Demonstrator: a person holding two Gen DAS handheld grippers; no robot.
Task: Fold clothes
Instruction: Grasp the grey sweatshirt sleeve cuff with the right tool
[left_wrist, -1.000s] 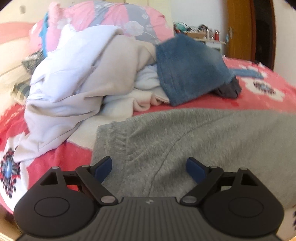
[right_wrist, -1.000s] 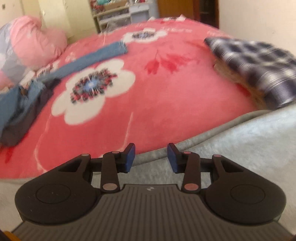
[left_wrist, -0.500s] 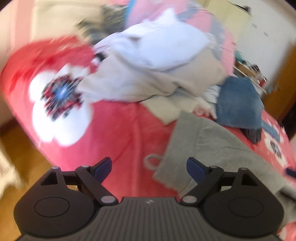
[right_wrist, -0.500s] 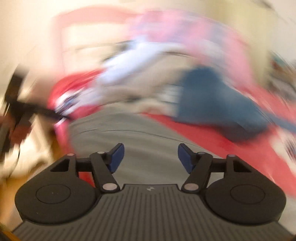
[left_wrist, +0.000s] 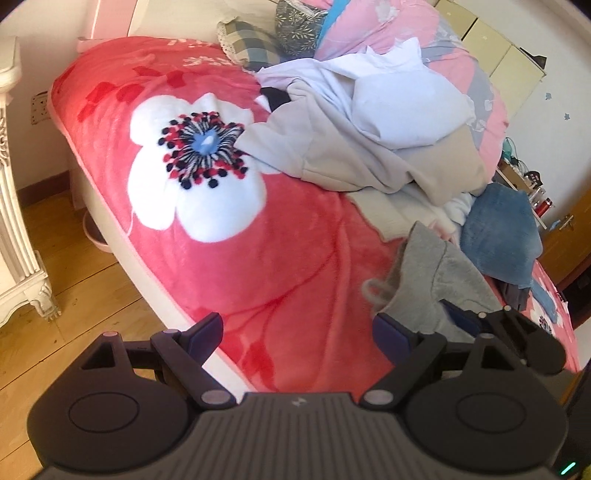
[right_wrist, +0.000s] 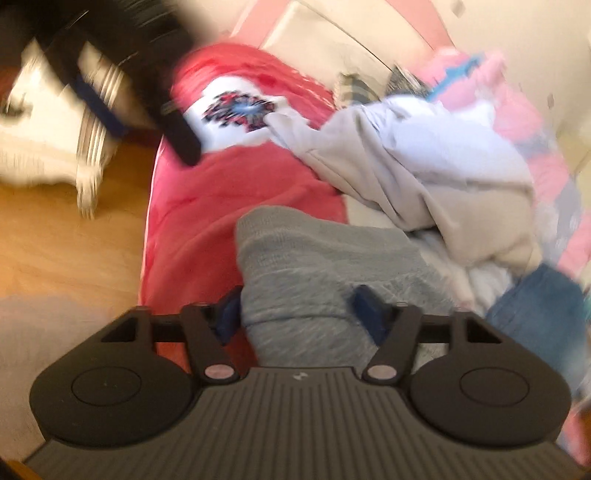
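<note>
A grey knit sweater (left_wrist: 436, 273) lies rumpled on the red flowered blanket (left_wrist: 280, 266) near the bed's side edge. My left gripper (left_wrist: 299, 330) hovers open over the blanket's edge, to the left of the sweater, with nothing in it. In the right wrist view the sweater (right_wrist: 314, 266) bulges up between the wide-apart fingers of my right gripper (right_wrist: 299, 314), which is open around the cloth. The right gripper (left_wrist: 495, 332) also shows in the left wrist view, at the sweater's near end. The left gripper (right_wrist: 110, 96) is a dark blur at the top left of the right wrist view.
A heap of white and beige clothes (left_wrist: 369, 122) fills the bed behind the sweater, with blue jeans (left_wrist: 498, 236) to its right and pillows (left_wrist: 258, 40) at the head. A white cabinet (left_wrist: 14, 221) stands on the wooden floor (left_wrist: 74, 258) left of the bed.
Both grippers have swung left toward the bed's side edge. The sweater, flat a second ago, is now bunched up, and the right gripper's fingers stand around its end.
</note>
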